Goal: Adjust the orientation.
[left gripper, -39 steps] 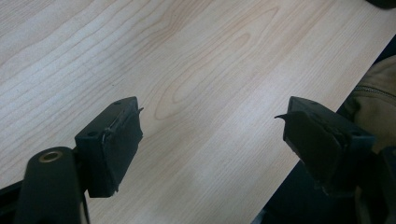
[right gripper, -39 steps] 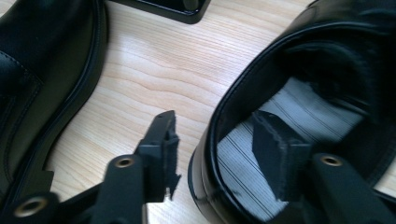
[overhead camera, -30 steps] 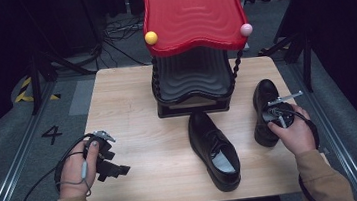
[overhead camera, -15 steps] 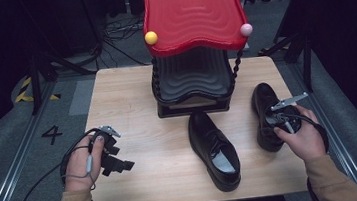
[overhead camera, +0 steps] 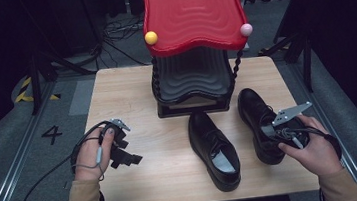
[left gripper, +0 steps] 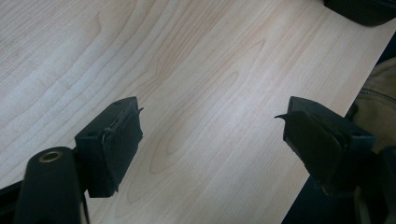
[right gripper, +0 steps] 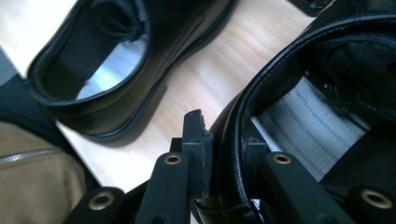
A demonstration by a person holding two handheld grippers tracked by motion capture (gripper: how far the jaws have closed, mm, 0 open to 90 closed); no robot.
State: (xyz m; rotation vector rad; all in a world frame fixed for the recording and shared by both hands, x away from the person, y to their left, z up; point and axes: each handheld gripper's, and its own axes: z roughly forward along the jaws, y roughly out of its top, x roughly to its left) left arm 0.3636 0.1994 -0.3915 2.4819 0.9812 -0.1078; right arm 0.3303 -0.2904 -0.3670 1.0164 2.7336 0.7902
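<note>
At about eight o'clock on the wooden table [overhead camera: 131, 98], the left gripper [overhead camera: 122, 154] rests in the person's left hand [overhead camera: 91, 155], its jaws spread wide over bare wood with nothing between them, as the left gripper view shows. A black cable [overhead camera: 39, 183] trails from it off the table's near-left edge.

At twelve o'clock stands a shoe rack [overhead camera: 192, 86] with a wavy black lower shelf and a glossy red wavy top shelf [overhead camera: 192, 11], a yellow ball [overhead camera: 151, 37] at its left corner and a pink ball [overhead camera: 246, 29] at its right.

Near six o'clock lies one black leather shoe [overhead camera: 214, 149], a lace-up dress shoe with a pale insole, toe toward the rack.

At four o'clock sits the second black leather shoe [overhead camera: 261, 122], glossy, with a stitched collar and a grey-white ribbed insole seen in the right gripper view. The right gripper [right gripper: 224, 154], held in the right hand [overhead camera: 312, 151], pinches this shoe's heel collar: one jaw outside the leather wall, the other inside the opening.
</note>
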